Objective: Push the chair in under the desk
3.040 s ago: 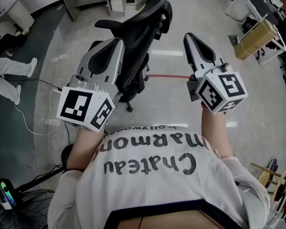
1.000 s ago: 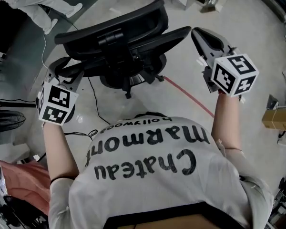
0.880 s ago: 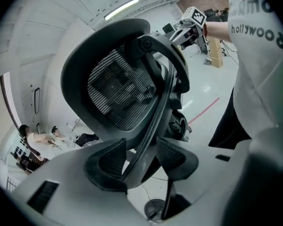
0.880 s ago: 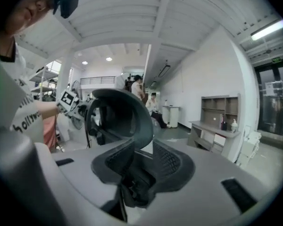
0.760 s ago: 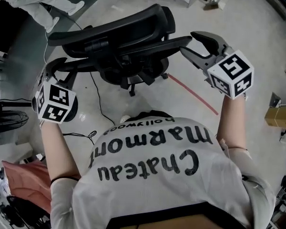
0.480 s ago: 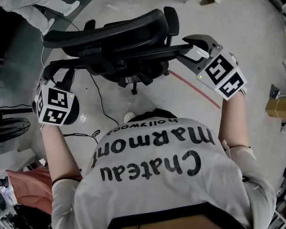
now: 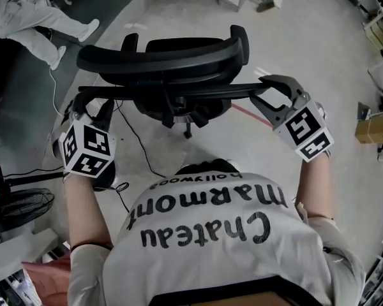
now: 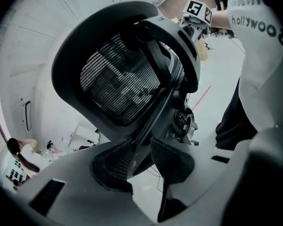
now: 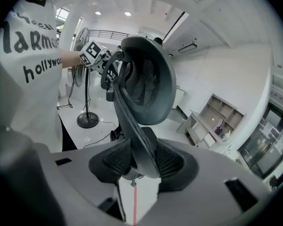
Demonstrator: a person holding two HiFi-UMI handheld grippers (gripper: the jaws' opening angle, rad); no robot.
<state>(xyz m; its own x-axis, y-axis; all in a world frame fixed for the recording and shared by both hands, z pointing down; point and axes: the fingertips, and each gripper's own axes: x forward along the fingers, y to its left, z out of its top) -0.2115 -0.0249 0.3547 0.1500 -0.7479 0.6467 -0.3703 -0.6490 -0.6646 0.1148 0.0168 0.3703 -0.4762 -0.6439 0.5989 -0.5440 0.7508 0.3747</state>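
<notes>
1. A black mesh-backed office chair [image 7: 163, 59] stands on the grey floor [image 7: 306, 37] directly in front of the person, with its backrest turned toward them.
2. The left gripper [image 7: 92, 105] is at the left edge of the backrest. The left gripper view shows the dark frame running between its two ribbed pads, and its jaws have closed onto that frame.
3. The right gripper [image 7: 265, 92] is at the opposite edge. Its jaws have just been closing, and the right gripper view shows both pads pressed against the curved frame edge – a firm clamp, with the mesh panel rising above it.
4. Both grippers point forward and down, so the chair is held between them from the two sides.
5. A red line [image 7: 246, 112] on the floor runs out from under the chair's base toward the right gripper.
6. A thin cable [image 7: 137, 148] trails across the floor between the chair and the person's white printed T-shirt [image 7: 210, 234].
7. A standing fan [image 7: 16, 209] is at the lower left of the head view.
8. Another person's legs in light trousers [image 7: 38, 18] show at the upper left – well apart from the chair.
9. A cardboard box [image 7: 373, 131] is at the right edge.
</notes>
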